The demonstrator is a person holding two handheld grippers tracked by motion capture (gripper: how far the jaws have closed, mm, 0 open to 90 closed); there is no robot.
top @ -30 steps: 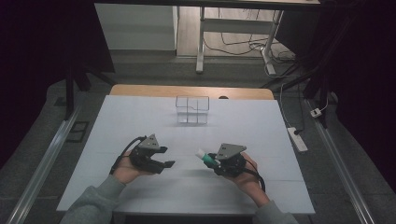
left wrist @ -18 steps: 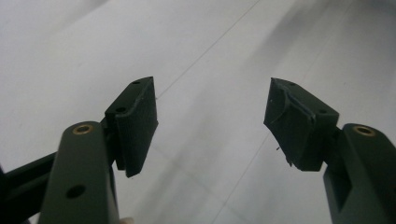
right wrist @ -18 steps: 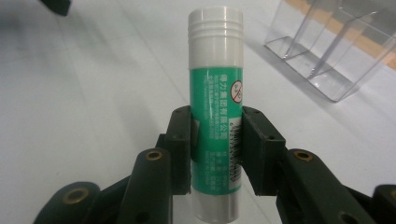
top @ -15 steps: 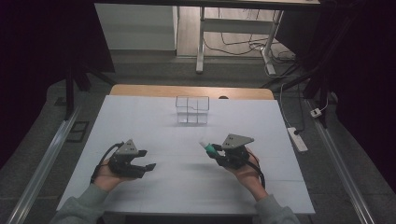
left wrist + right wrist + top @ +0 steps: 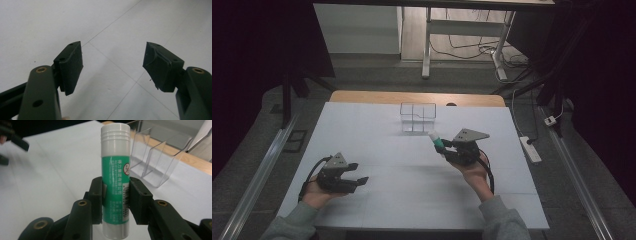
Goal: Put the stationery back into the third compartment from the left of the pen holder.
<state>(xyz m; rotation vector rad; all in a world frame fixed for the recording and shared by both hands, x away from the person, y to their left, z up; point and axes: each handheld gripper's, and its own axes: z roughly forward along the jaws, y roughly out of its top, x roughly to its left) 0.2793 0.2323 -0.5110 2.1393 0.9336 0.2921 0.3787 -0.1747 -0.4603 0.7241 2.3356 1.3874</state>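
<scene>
A green and white glue stick point(image 5: 115, 177) with a ribbed white cap sits clamped between the pads of my right gripper point(image 5: 115, 200). In the high view the glue stick point(image 5: 437, 142) points toward the clear box point(image 5: 417, 117), with the right gripper point(image 5: 443, 148) right of the table's middle, a short way in front of that box. My left gripper point(image 5: 358, 173) hovers low over the left front of the white table, open. In its own view the left gripper point(image 5: 113, 63) has its pads wide apart with bare table between them.
The clear plastic divided box point(image 5: 152, 157) stands near the table's far edge, beside a strip of bare wood point(image 5: 362, 96). A power strip point(image 5: 530, 148) lies off the table's right side. Metal rails run along both sides.
The left hand slid left and toward the front edge, away from the middle. The right hand carried the glue stick up and farther toward the clear box.
</scene>
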